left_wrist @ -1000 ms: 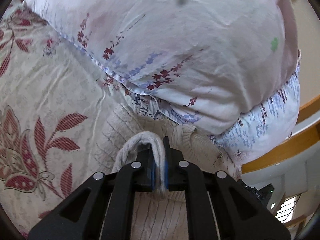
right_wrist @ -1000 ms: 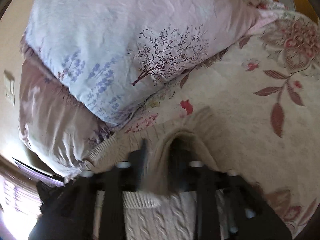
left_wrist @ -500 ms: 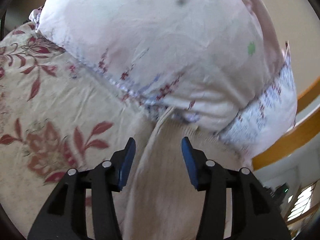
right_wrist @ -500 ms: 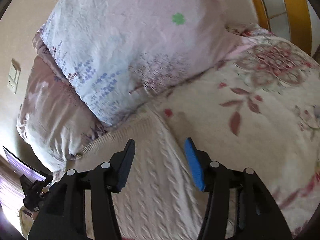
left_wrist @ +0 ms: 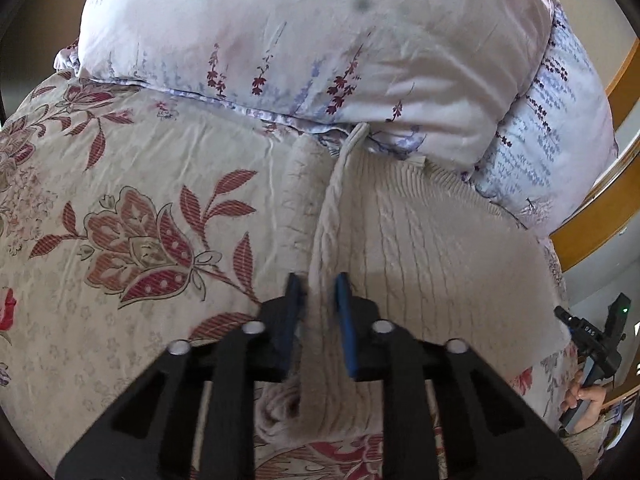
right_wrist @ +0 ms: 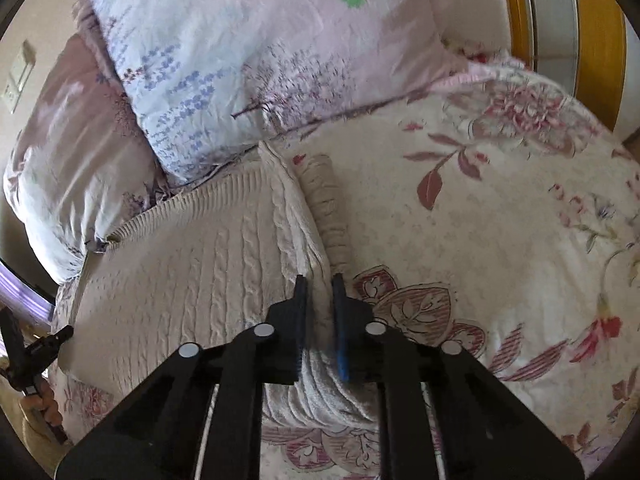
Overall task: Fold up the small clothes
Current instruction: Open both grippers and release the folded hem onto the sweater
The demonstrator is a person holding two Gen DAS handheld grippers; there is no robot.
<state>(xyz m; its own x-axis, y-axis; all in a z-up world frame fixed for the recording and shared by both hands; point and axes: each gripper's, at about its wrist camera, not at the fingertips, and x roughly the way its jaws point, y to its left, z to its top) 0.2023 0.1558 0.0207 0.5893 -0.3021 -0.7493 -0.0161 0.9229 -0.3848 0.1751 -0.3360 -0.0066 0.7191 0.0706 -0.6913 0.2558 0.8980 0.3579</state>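
A cream cable-knit sweater (left_wrist: 432,240) lies on the floral bedspread (left_wrist: 120,200), its ribbed hem against the pillows. My left gripper (left_wrist: 320,292) is shut on the sweater's left side edge, which rises as a ridge between the blue pads. In the right wrist view the sweater (right_wrist: 192,272) spreads to the left. My right gripper (right_wrist: 319,292) is shut on its right side edge, with a folded sleeve (right_wrist: 328,208) lying just beyond the fingers.
Two large flowered pillows (left_wrist: 320,40) are stacked at the head of the bed, also in the right wrist view (right_wrist: 256,60). A wooden bed frame (left_wrist: 600,216) runs at the right. The other gripper shows at each view's edge (left_wrist: 596,340).
Both grippers were shut on the sweater near the hem, opened and pulled back half a second ago, and are now shut on its side edges farther from the pillows.
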